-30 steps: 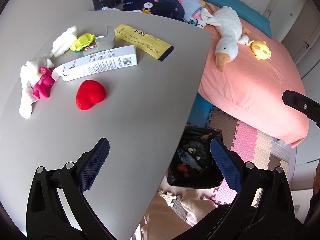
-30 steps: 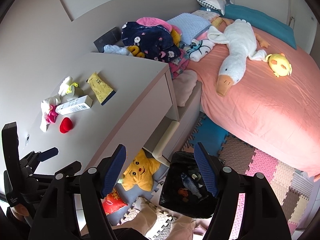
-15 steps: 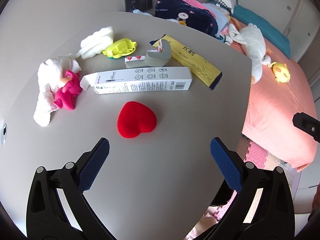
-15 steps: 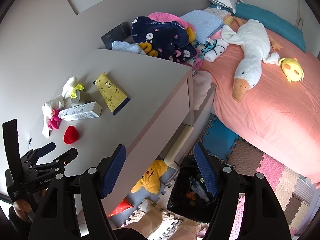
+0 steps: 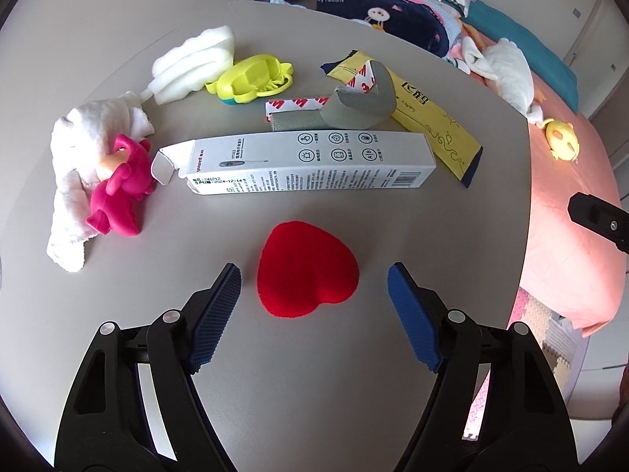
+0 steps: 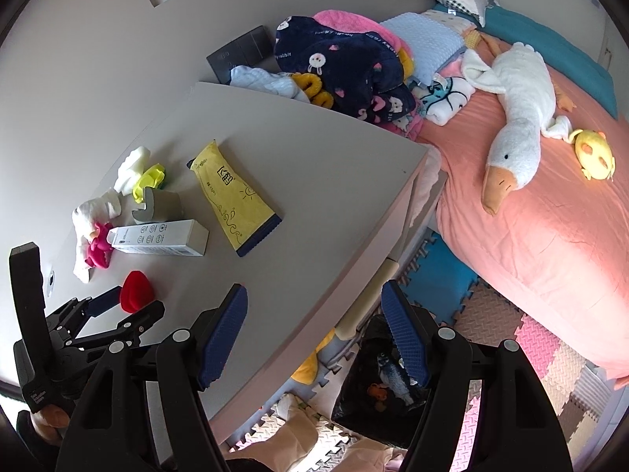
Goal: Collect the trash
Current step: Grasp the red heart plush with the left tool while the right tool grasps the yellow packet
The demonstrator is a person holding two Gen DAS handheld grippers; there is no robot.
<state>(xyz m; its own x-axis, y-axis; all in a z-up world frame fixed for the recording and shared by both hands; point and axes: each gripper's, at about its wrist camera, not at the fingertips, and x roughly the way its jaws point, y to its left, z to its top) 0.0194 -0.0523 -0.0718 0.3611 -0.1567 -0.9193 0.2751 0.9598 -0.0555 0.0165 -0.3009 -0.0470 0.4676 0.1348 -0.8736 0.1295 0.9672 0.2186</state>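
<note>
Seen from the left wrist: left tool (image 5: 314, 275) pointing down at the soft red heart-shaped thing (image 5: 308, 269) on the grey counter (image 5: 354, 354), blue pads (image 5: 216, 310) closing in from both sides, heart between them but not yet squeezed. Best to keep both pads level with the fat middle of the heart, go low enough to almost brush the counter, then pinch slowly so the soft thing does not pop out. Just behind the heart, a long white cardboard box (image 5: 306, 169) with an open flap; good to stay clear of it. Farther back, a yellow flat packet (image 5: 432, 122), a grey foam corner piece with tape (image 5: 354, 106), a pink rubber toy (image 5: 122, 192) on a white cloth (image 5: 78, 157). Seen from the right wrist: right tool (image 6: 314, 330) partly spread, nothing in it, hanging over the counter edge. Left tool (image 6: 129, 306) low at the left with the red heart (image 6: 135, 291) at its tips. Black trash bag (image 6: 377, 389) down on the floor beside the counter, already with a few things inside; likely the place for the heart after the pinch. Pink bed (image 6: 530, 204) with a white goose plush (image 6: 515, 118) off to the right.
</note>
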